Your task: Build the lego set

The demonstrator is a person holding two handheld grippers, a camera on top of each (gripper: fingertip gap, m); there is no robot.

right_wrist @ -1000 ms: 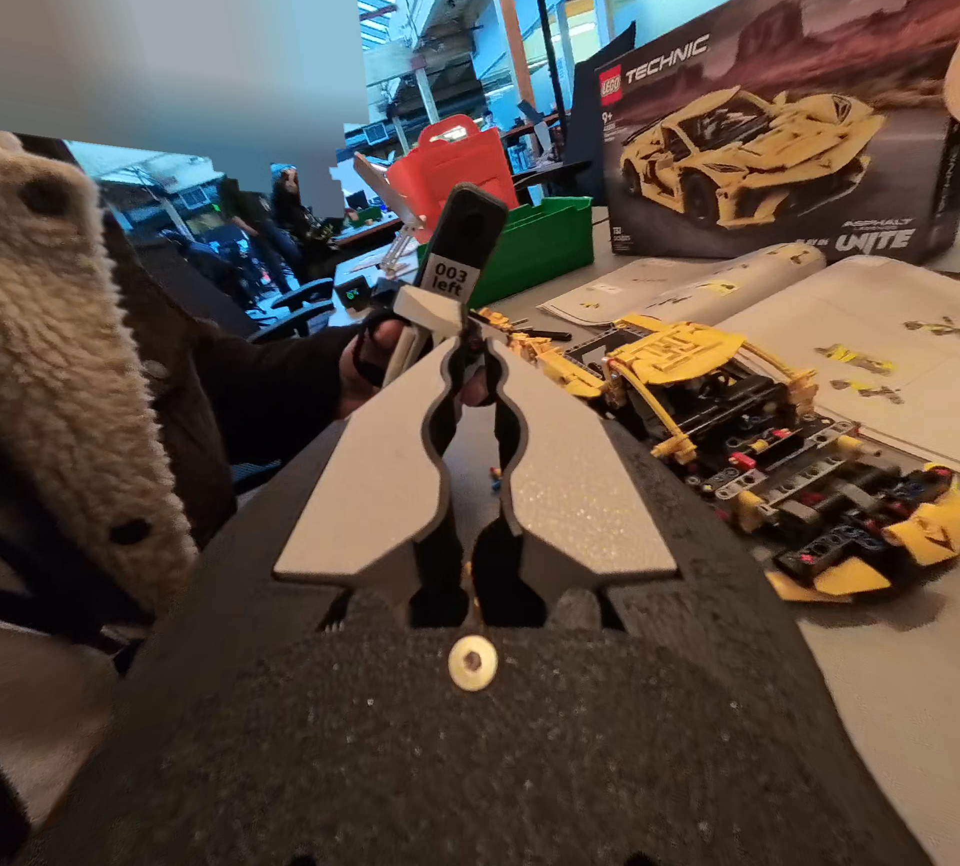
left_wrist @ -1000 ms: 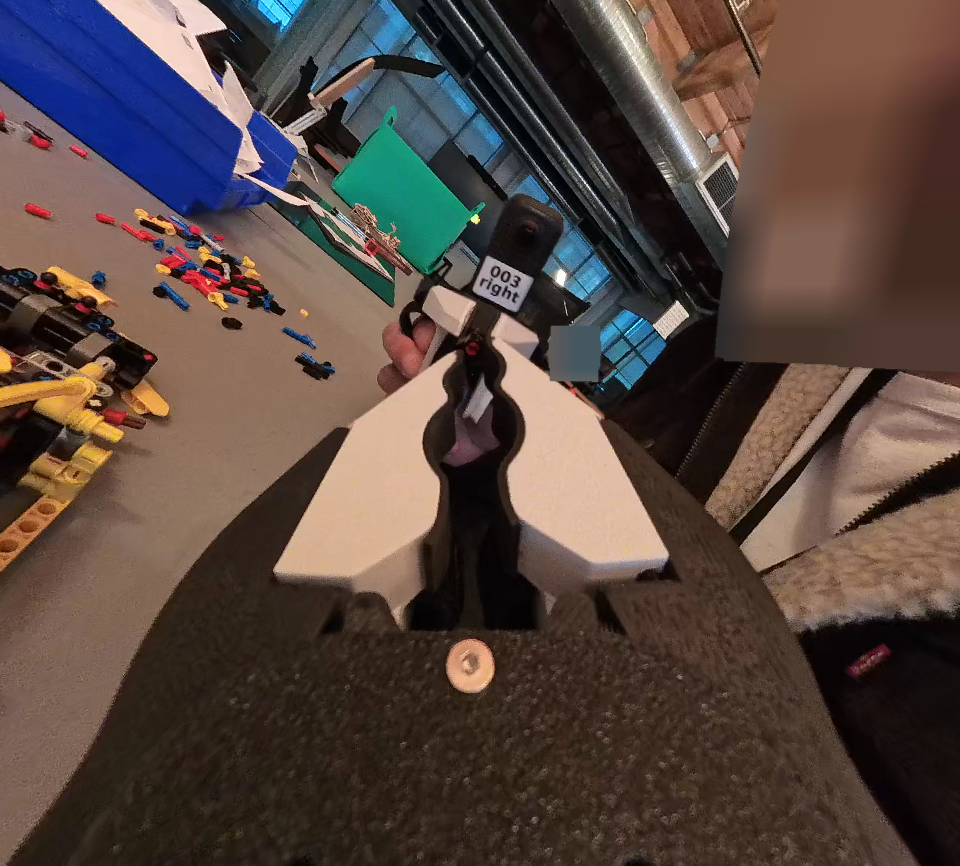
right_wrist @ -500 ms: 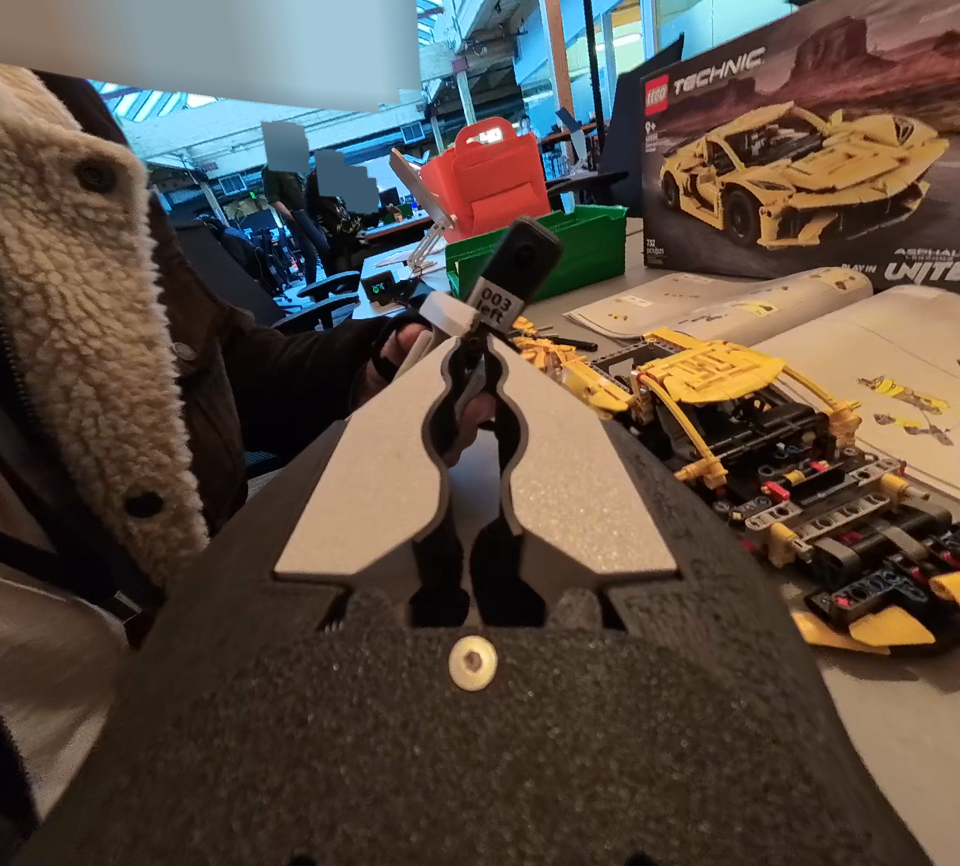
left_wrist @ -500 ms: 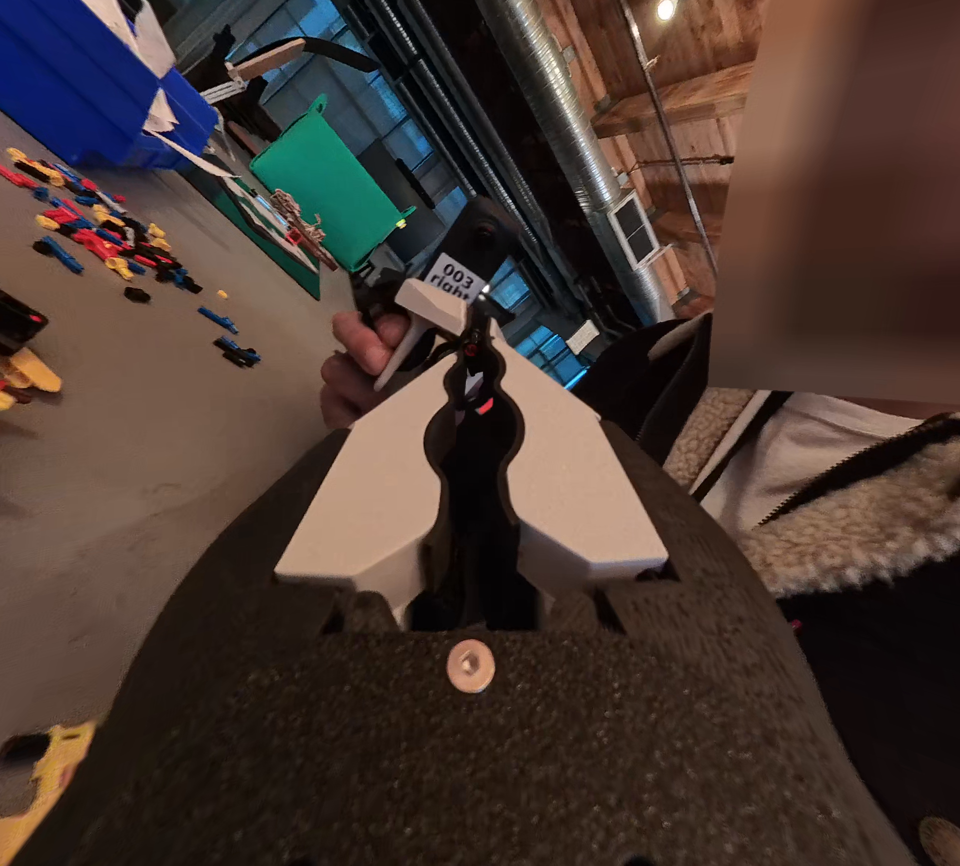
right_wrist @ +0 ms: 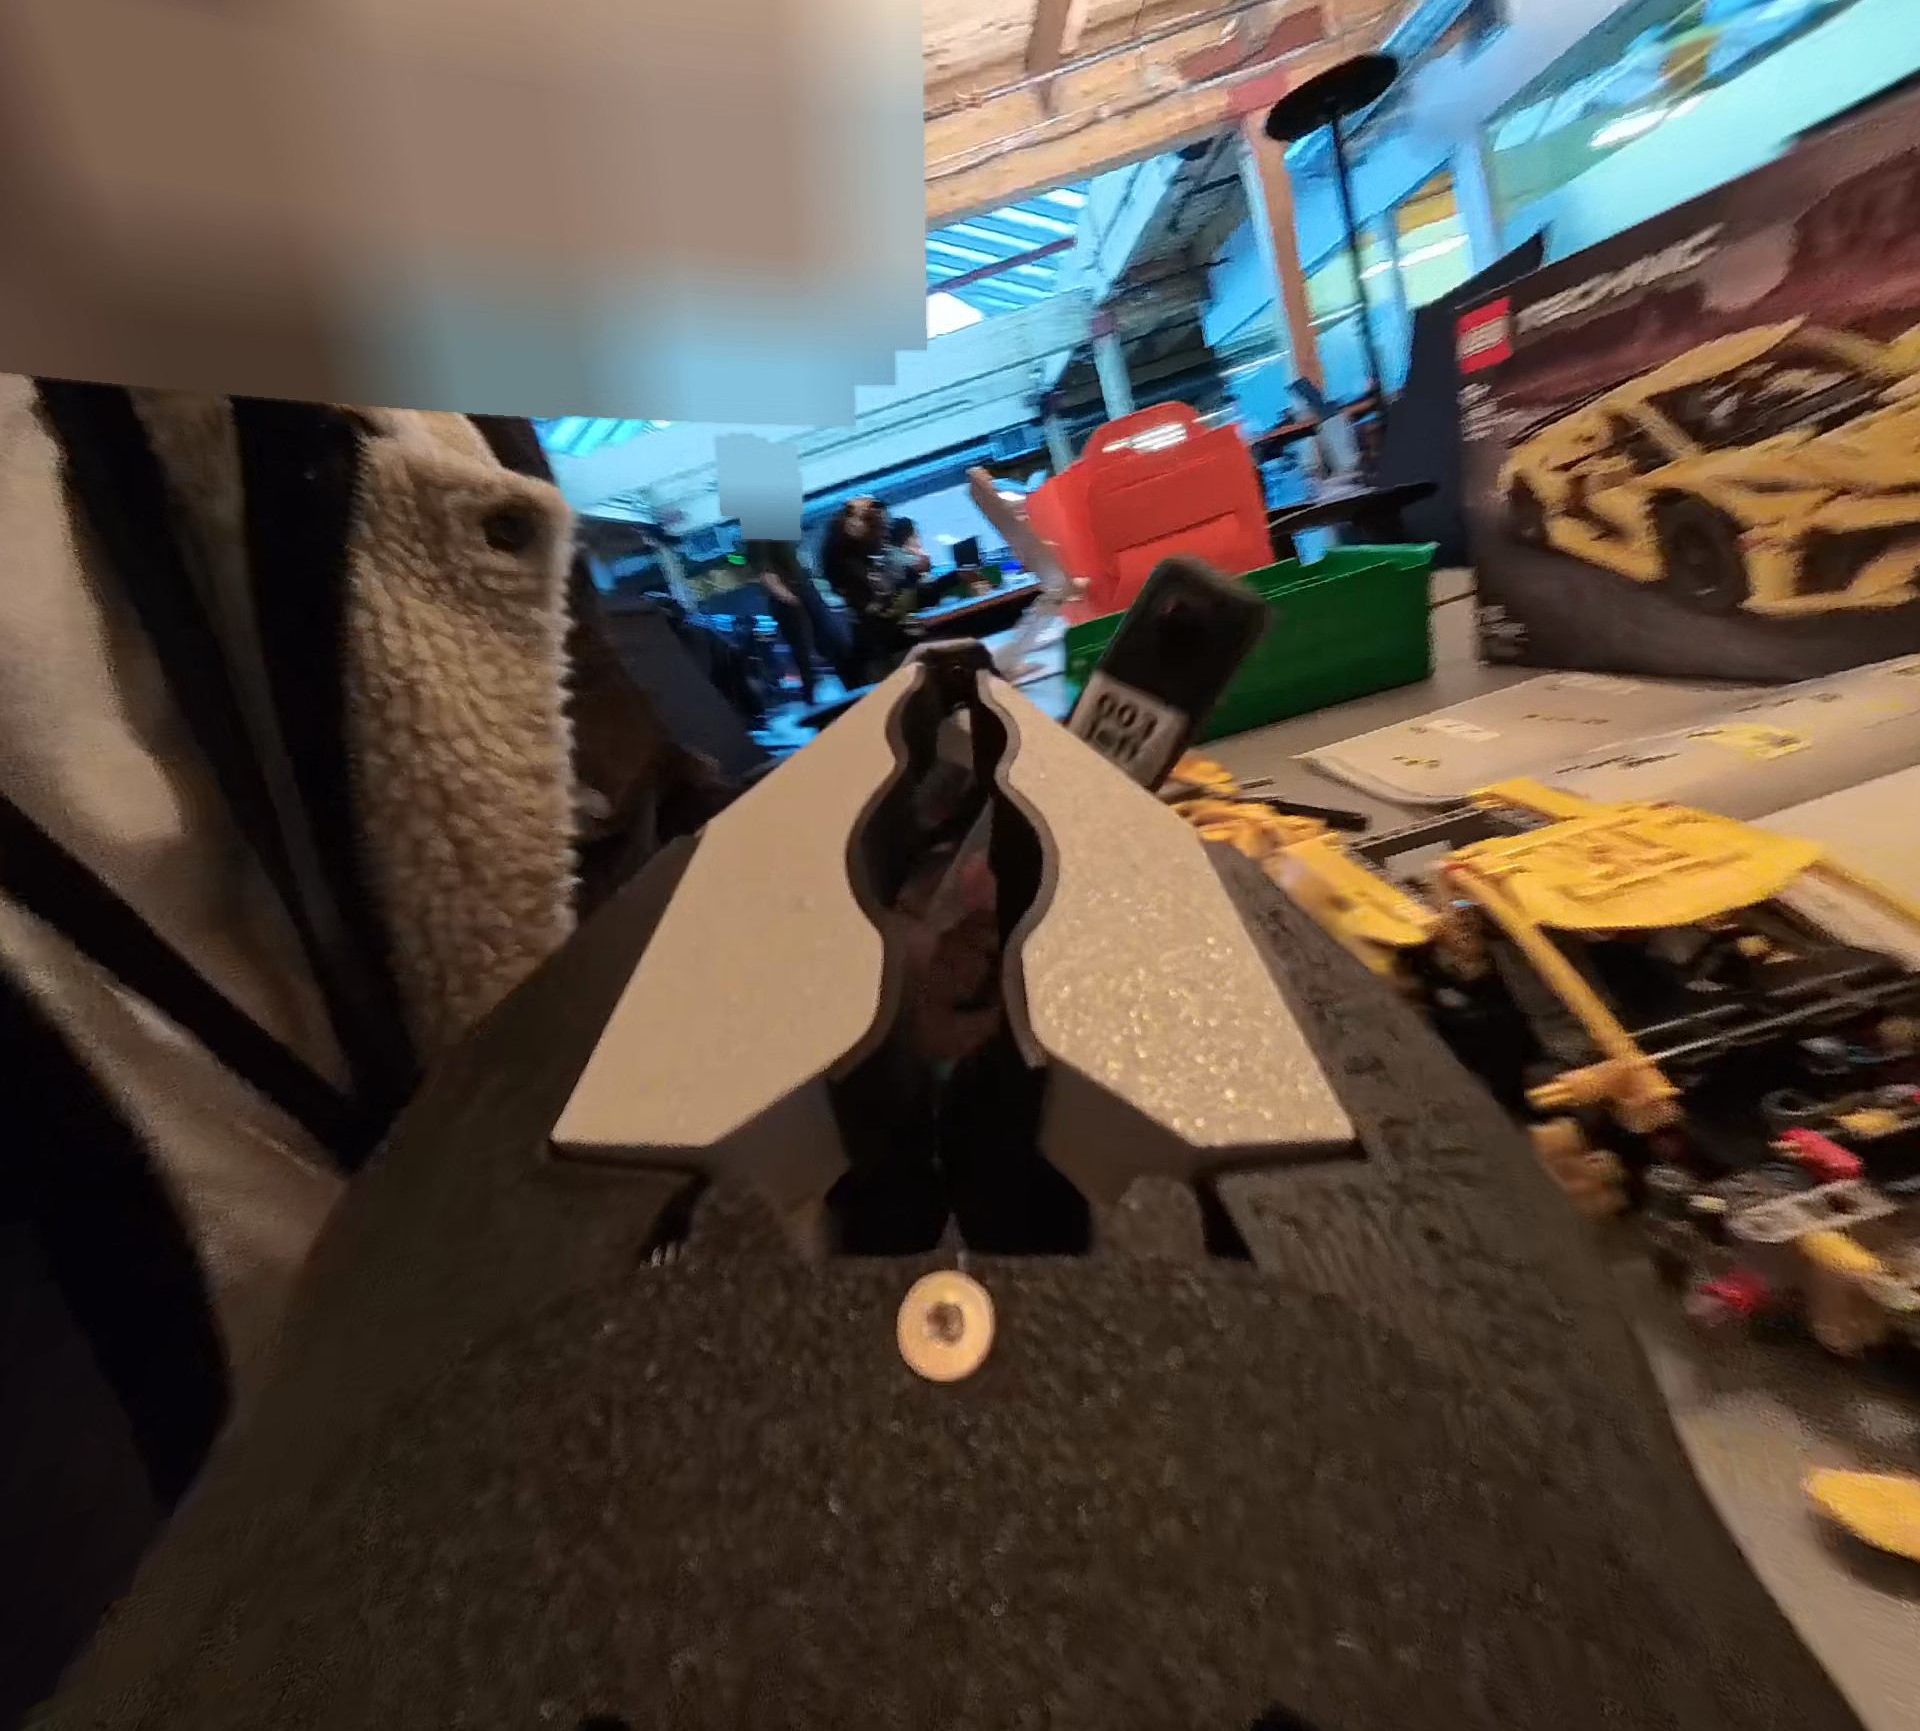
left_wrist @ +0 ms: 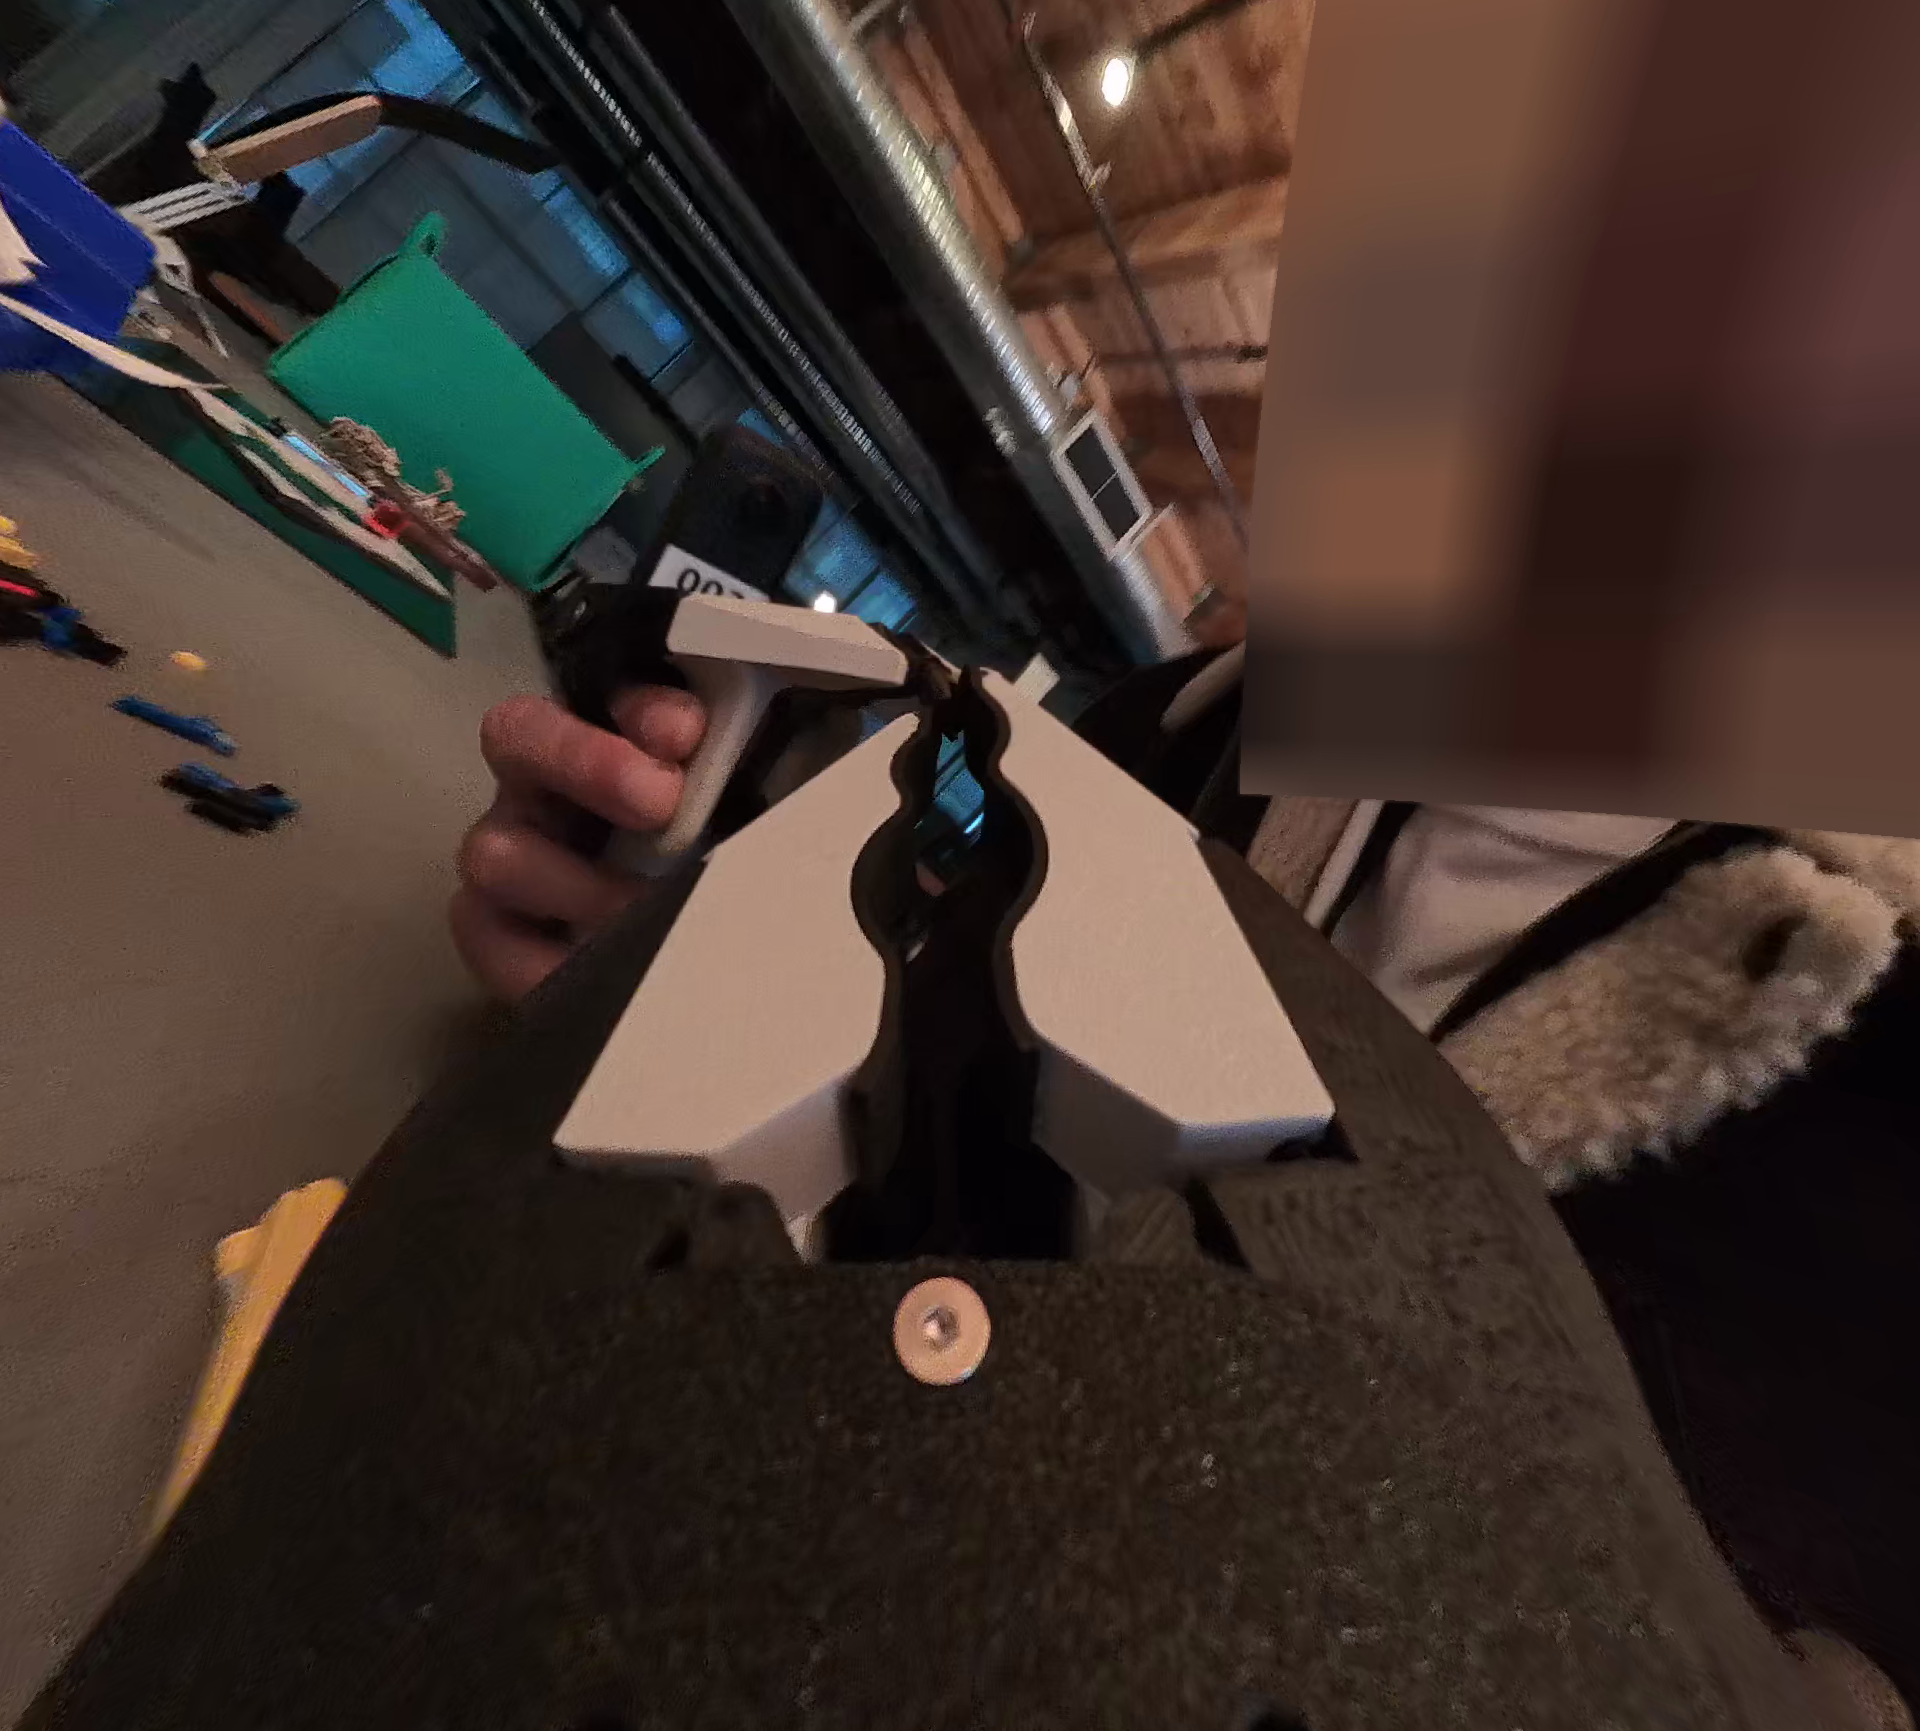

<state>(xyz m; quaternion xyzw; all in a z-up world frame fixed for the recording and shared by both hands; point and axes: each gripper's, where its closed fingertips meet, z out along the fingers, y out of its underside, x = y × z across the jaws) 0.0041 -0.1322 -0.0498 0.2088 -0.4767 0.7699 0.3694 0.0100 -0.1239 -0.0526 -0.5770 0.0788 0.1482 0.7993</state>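
My left gripper [left_wrist: 958, 694] is shut and held up off the table, pointing at the person's jacket. My right gripper [right_wrist: 958, 668] is shut too and faces it tip to tip. In the left wrist view the right gripper [left_wrist: 920, 668] and the hand holding it sit just beyond my tips. A small dark bit shows where the tips meet; I cannot tell which gripper holds it. The left gripper's camera body [right_wrist: 1174, 663] shows behind my right fingers. The half-built yellow and black lego car [right_wrist: 1621, 933] stands on the table at the right.
The set's box [right_wrist: 1714, 476] and open instruction booklets [right_wrist: 1558, 736] lie behind the car. A green bin [right_wrist: 1340, 642] and a red container [right_wrist: 1153, 507] stand further back. Loose small pieces [left_wrist: 223, 798] and a yellow part [left_wrist: 260, 1266] lie on the grey table [left_wrist: 208, 1006].
Both views have swung upward and blurred. The car has slid out of the left wrist view. The two grippers have drawn closer, tips now nearly touching.
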